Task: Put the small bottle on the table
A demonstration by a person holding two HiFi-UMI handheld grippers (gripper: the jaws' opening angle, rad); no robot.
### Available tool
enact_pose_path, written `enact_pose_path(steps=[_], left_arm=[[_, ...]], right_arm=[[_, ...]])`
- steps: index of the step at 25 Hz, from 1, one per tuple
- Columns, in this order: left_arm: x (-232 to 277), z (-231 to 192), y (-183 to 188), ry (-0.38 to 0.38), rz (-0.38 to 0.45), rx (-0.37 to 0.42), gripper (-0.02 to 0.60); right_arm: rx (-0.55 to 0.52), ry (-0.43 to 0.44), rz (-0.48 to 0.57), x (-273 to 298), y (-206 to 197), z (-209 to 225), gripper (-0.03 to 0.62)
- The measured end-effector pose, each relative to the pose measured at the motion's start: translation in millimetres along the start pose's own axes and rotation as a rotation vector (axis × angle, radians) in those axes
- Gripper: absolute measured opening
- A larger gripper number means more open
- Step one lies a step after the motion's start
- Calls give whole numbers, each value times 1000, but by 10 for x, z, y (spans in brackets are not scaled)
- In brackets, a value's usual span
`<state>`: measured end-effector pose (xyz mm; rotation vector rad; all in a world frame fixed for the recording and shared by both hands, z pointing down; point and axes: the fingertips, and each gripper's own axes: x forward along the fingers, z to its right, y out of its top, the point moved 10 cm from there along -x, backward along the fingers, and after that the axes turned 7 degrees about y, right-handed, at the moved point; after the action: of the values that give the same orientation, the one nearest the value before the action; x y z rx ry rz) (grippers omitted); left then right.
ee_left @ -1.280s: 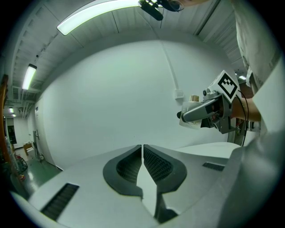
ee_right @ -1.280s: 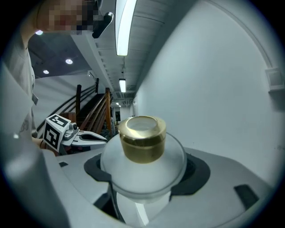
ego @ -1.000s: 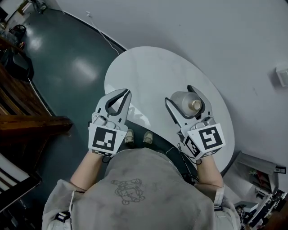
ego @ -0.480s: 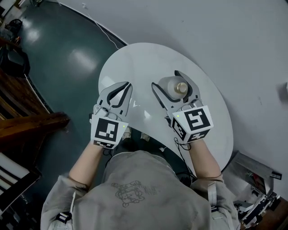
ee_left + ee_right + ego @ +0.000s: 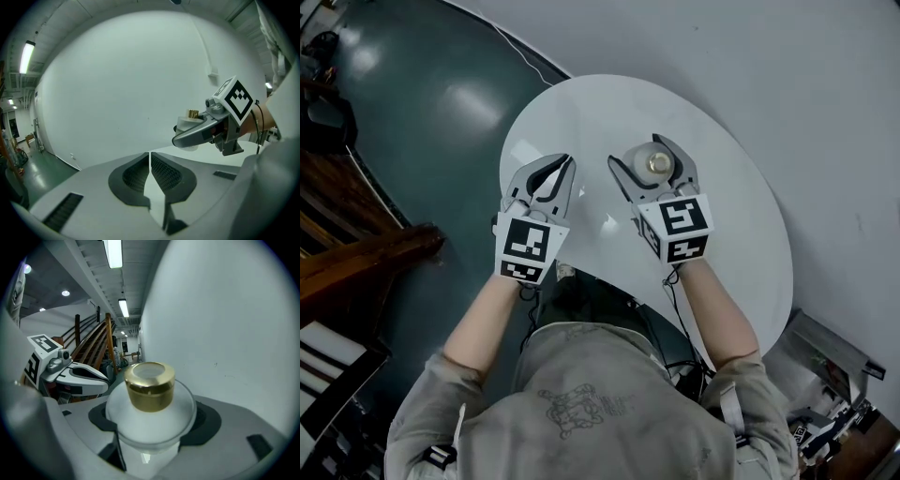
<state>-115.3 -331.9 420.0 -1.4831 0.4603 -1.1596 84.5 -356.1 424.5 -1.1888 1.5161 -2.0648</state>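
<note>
A small frosted white bottle (image 5: 652, 163) with a gold cap (image 5: 150, 385) is clamped between the jaws of my right gripper (image 5: 638, 152), over the middle of the round white table (image 5: 581, 112). In the right gripper view the bottle (image 5: 149, 420) stands upright and fills the gap of the right gripper (image 5: 152, 423). My left gripper (image 5: 568, 162) hovers over the table's left part, shut with nothing in it. The left gripper view shows its own jaws (image 5: 150, 165) pressed together, with the right gripper (image 5: 199, 133) and bottle (image 5: 189, 123) beyond. Whether the bottle touches the tabletop I cannot tell.
A white wall (image 5: 787, 84) runs behind the table. Dark green floor (image 5: 422, 122) lies to the left, with a cable (image 5: 520, 52) along it and wooden stairs (image 5: 347, 253) at the left edge. Metal equipment (image 5: 834, 403) sits at the lower right.
Both grippers have moved forward over the table. The right one carried the bottle from the table's near right side toward its middle. The left gripper stayed shut.
</note>
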Motion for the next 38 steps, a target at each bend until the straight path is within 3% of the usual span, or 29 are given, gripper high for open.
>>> enact_pose_path(steps=[5, 13, 26, 38], left_arm=[[279, -5, -339, -6, -69, -2, 26], [516, 74, -699, -46, -142, -13, 26], [677, 189, -1008, -79, -216, -9, 26], [709, 386, -1160, -107, -258, -18, 26]], right_arm=[[66, -10, -38, 252, -339, 129, 348], [79, -49, -85, 569, -826, 231, 348], [67, -100, -106, 918, -1488, 307, 348], [98, -154, -121, 969, -1738, 311, 348]])
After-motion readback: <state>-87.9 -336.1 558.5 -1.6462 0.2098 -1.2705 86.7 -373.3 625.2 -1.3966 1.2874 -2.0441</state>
